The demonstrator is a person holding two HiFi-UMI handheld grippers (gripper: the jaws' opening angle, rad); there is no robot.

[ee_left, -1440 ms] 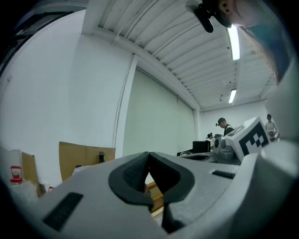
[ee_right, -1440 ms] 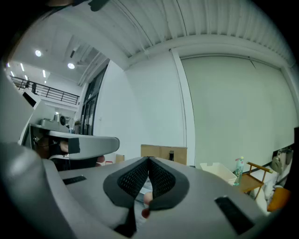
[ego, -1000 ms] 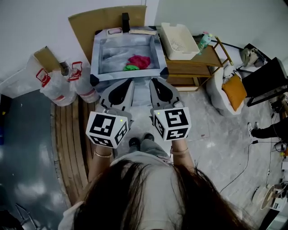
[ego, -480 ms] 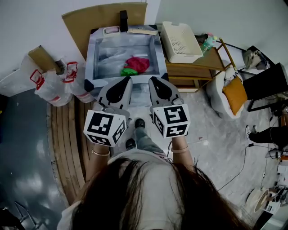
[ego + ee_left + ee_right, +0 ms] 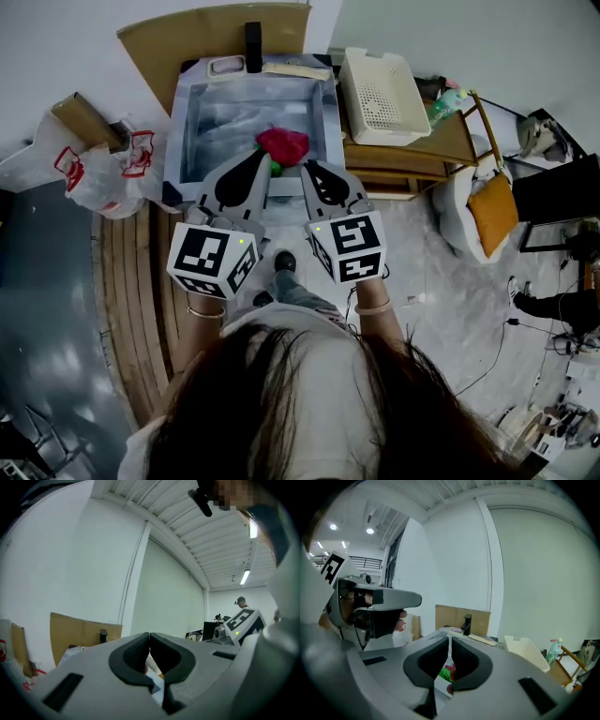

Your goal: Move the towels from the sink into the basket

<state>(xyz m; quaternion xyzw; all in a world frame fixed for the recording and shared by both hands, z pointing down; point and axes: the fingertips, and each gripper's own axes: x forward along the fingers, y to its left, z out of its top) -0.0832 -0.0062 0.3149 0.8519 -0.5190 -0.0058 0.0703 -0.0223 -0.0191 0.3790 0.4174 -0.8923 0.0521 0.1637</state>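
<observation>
Red towel [image 5: 283,144] bunched in a heap at the near right of the sink [image 5: 221,118]. Green towel [image 5: 444,674] crumpled just beside it, touching its near edge, mostly hidden. White perforated basket [image 5: 380,84] upright on a wooden shelf [image 5: 441,141], just right of the sink.

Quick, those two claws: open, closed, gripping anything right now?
Left gripper: closed, holding nothing.
Right gripper: closed, holding nothing; the red towel lies in the sink ahead of it.

left gripper [image 5: 149,641]: fingers [image 5: 131,654] pressed together; cardboard panel [image 5: 79,631] against wall; right gripper [image 5: 241,622] at right
</observation>
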